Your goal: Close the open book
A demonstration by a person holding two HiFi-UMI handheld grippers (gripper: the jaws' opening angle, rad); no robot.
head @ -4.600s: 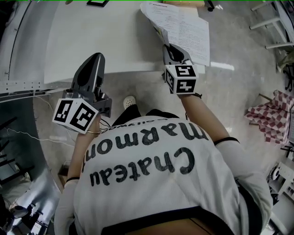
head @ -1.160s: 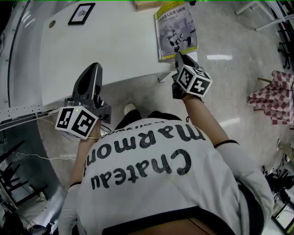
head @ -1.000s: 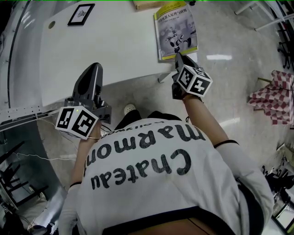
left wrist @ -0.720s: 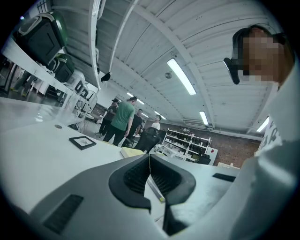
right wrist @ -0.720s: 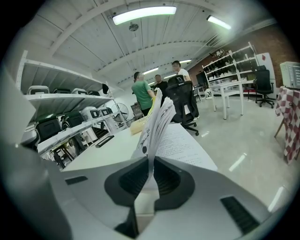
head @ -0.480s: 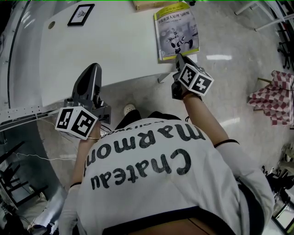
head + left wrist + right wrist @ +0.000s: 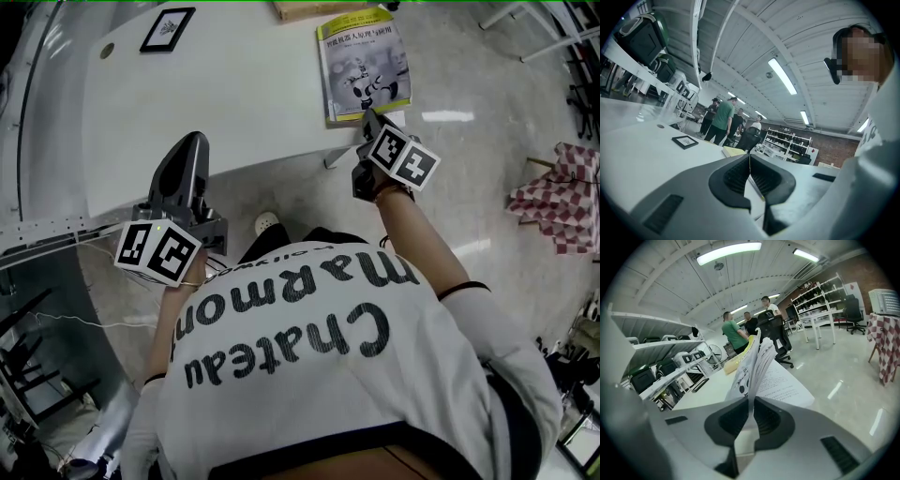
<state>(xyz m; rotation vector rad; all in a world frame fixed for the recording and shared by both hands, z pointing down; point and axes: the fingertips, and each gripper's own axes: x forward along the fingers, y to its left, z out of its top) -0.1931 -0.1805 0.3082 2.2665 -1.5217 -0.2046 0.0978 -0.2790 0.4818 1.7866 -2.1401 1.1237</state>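
Glossy paper cover, thin floppy leaves. We had the right gripper point(image 7: 367, 116) pinched tight on the near edge of the book point(image 7: 364, 61), cover side lifted slightly, likely to lower it flat. Book lay at the right corner of the smooth white table point(image 7: 234, 94). Left gripper point(image 7: 190, 145), jaws pressed together on nothing, hung well apart, unneeded.

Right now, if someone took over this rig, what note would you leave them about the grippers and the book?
Left gripper: jaws together, empty, over the table's near edge.
Right gripper: shut on the book's cover and leaves at its near edge.
Done: cover faces up at the table's right end.
To do: held leaves stand off a printed page; lower them flat, then release.
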